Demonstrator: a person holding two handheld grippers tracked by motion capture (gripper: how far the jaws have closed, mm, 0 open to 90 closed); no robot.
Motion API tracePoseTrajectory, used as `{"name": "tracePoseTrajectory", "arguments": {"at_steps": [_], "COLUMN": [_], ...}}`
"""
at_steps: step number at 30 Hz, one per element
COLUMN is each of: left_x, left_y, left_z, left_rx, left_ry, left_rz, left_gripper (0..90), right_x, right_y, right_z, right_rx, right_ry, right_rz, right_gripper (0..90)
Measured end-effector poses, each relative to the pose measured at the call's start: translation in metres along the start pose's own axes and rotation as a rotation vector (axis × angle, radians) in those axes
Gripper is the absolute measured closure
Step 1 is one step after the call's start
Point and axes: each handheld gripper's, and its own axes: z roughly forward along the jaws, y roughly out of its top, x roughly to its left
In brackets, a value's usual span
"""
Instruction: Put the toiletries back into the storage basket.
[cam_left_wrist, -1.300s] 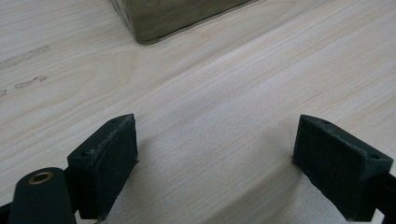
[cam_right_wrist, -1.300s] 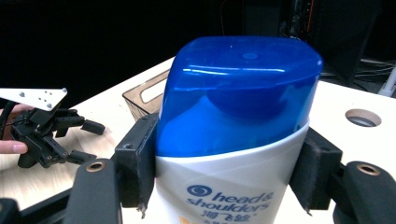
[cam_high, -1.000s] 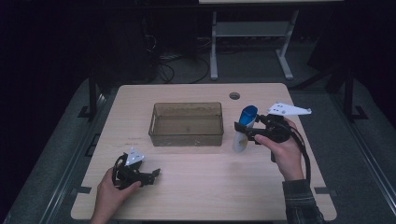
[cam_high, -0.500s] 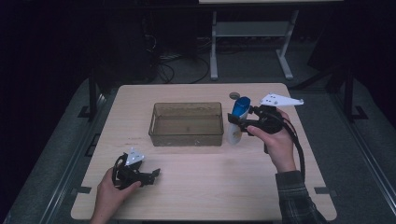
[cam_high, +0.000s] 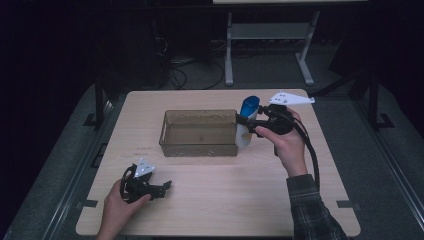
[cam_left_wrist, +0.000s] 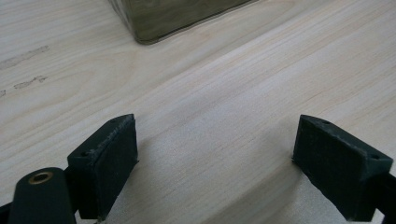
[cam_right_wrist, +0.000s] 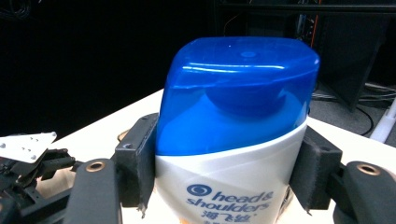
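Standing upright with long axis vertical and blue cap on top, shampoo bottle (cam_high: 246, 122) held just beside the right end wall of the brown translucent bin (cam_high: 200, 133), above the tabletop (cam_high: 225, 200). Pinched at its white body, just under the cap, between both jaws of the right gripper (cam_high: 245, 121), pads (cam_right_wrist: 135, 158) pressing on either side, label facing that gripper's camera. Resting low on the tabletop near its front left corner, well apart from the bottle, left gripper (cam_high: 167, 186) with jaws spread and nothing between. Bin wall right beside the bottle.
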Motion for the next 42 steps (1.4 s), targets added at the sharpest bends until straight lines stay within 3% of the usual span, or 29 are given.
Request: {"name": "tracePoseTrajectory", "arguments": {"at_steps": [18, 42], "left_x": [0.0, 0.0], "left_y": [0.0, 0.0], "left_z": [0.0, 0.0], "left_rx": [-0.001, 0.001], "left_ry": [-0.004, -0.004], "left_rz": [0.005, 0.011], "left_gripper": [12.6, 12.5], "right_x": [0.001, -0.015], "right_y": [0.007, -0.012], "right_z": [0.036, 0.068], "right_rx": [0.005, 0.08], "right_ry": [0.006, -0.013], "right_rz": [0.0, 0.014], "right_gripper": [34.3, 34.3]}}
